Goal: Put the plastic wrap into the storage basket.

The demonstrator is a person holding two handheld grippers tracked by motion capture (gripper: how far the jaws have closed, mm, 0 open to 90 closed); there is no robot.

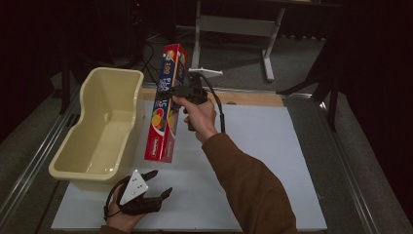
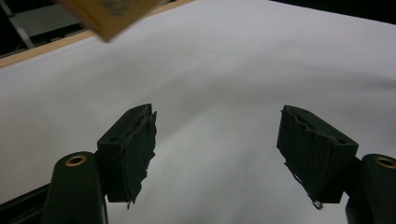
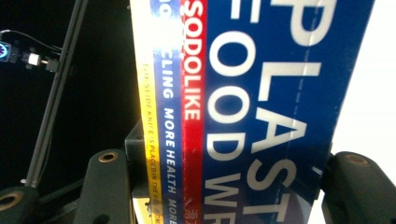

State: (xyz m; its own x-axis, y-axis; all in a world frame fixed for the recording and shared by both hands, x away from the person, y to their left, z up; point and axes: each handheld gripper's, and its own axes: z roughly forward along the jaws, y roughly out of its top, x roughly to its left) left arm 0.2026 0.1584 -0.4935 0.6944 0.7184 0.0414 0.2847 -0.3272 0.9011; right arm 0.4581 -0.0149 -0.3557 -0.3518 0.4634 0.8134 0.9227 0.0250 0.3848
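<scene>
We see the tub (image 1: 104,129) at the desk's (image 1: 272,161) left, the box (image 1: 167,100) held upright just right of it.

Dim room, grey floor (image 1: 292,63), grey metal stand (image 1: 234,24) behind table.

I am reading the long red-and-blue cardboard plastic-wrap box (image 3: 261,107) at the centre of my right gripper view: big white letters "PLAS" on the blue face, "SODOLIKE" on the red stripe, "CLING MORE HEALTH" on the blue stripe, "SLIDE KNIFE IS PLACED IN" on the yellow edge. In the high view's upper middle, I am making out "100".
</scene>
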